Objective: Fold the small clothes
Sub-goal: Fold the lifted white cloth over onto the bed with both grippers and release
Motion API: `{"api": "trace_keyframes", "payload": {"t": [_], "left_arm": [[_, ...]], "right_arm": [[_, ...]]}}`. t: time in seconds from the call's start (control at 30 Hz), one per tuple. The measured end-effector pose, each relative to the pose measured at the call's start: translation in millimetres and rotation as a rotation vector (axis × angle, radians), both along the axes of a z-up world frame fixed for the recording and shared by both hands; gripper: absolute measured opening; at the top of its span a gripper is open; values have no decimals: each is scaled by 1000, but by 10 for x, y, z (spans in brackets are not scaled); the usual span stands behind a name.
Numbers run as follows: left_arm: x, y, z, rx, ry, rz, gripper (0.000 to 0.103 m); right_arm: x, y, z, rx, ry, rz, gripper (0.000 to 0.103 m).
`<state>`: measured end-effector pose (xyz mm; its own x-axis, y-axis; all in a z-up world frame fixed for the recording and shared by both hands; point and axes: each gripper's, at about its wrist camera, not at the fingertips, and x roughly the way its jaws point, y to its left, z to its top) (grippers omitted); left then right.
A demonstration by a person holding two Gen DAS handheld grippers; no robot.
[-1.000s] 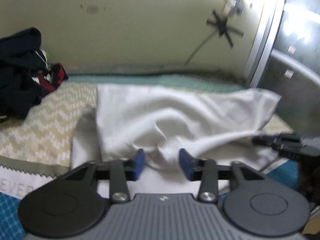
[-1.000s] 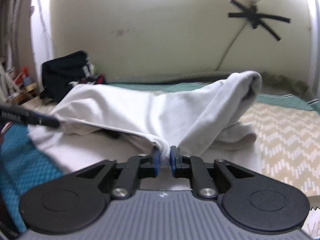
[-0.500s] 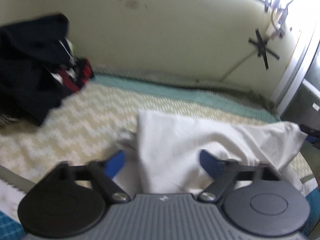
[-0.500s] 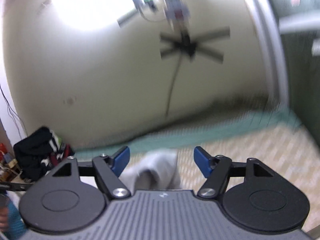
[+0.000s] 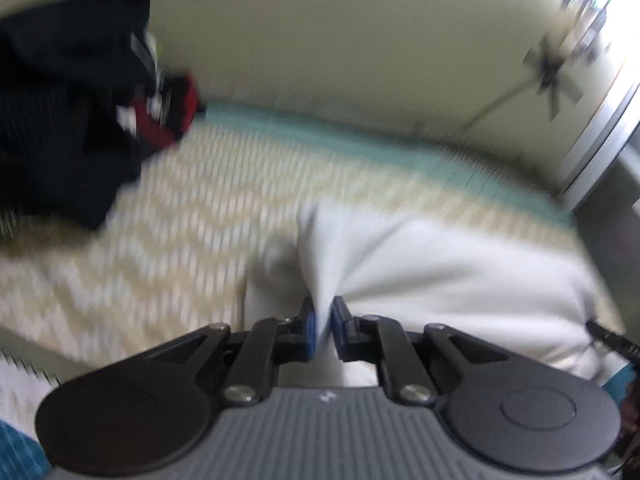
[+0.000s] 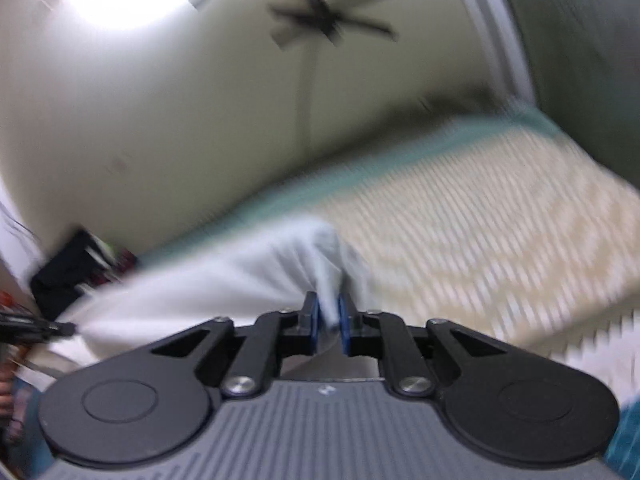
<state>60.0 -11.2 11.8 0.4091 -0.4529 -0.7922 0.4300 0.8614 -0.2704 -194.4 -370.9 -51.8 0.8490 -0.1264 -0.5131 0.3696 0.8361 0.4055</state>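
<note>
The left hand-held gripper (image 5: 323, 330) and the right hand-held gripper (image 6: 331, 322) are each closing on a bunched edge of the white cloth (image 5: 432, 276), with fabric between the blue pads. The cloth lies on the bed (image 5: 168, 216), spread from one gripper to the other. To fold well, seat both pinches fully before lifting, keep the held edge taut and level between the two grippers, then carry it across in one pass. The bed has a chevron cover with a teal border; dark clothes (image 5: 68, 120) are heaped far left, against a cream wall (image 5: 340, 40).
</note>
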Motion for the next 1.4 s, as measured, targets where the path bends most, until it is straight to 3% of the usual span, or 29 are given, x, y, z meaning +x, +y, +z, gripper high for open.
{"api": "trace_keyframes", "payload": {"t": [0.07, 0.1, 0.13, 0.17, 0.2, 0.27, 0.37, 0.47, 0.6, 0.7, 0.77, 0.83, 0.93, 1.07, 1.17, 1.3, 1.4], "left_arm": [[-97, -19, -69, 19, -40, 3, 18], [-140, -14, -40, 28, -57, 3, 31], [-174, 15, 15, 25, -76, 8, 39], [-205, 85, 96, 7, -106, 20, 41], [-239, 161, 205, -19, -140, 38, 42], [-291, 301, 441, -83, -203, 73, 44], [-307, 298, 690, -166, -277, 82, 49], [-271, -41, 714, -174, -300, 14, 50], [-227, -556, 386, -77, -291, -50, 51], [-245, -730, 61, 0, -239, -63, 52], [-340, -705, -105, 42, -262, -69, 53], [-457, -674, -140, 73, -301, -91, 53], [-525, -721, -170, 130, -342, -108, 55], [-552, -793, -170, 169, -369, -115, 56], [-502, -693, -115, 95, -334, -113, 60], [-437, -362, 17, -97, -308, -46, 81], [-348, -159, 78, -198, -283, 10, 81]], "right_arm": [[-10, 61, -74, -38, -8, 6, 8], [3, 79, -42, -56, 6, 17, 10], [-4, 82, 10, -71, -1, 26, 19], [-43, 75, 72, -84, -30, 24, 42], [-88, 60, 148, -102, -61, 13, 55], [-163, 53, 318, -151, -125, -20, 59], [-92, 84, 552, -180, -189, -1, 59], [213, 256, 684, -194, -216, 76, 58], [764, 593, 667, -226, -206, 200, 57], [1116, 735, 504, -212, -118, 268, 57], [1276, 755, 336, -233, -16, 286, 52], [1250, 808, 134, -320, 70, 310, 41], [980, 948, 3, -473, 59, 350, 41], [768, 1038, -33, -542, 71, 332, 41], [769, 1050, 0, -545, 73, 322, 44], [742, 1112, 243, -434, -51, 349, 45], [814, 1337, 378, -400, -93, 448, 45]]}}
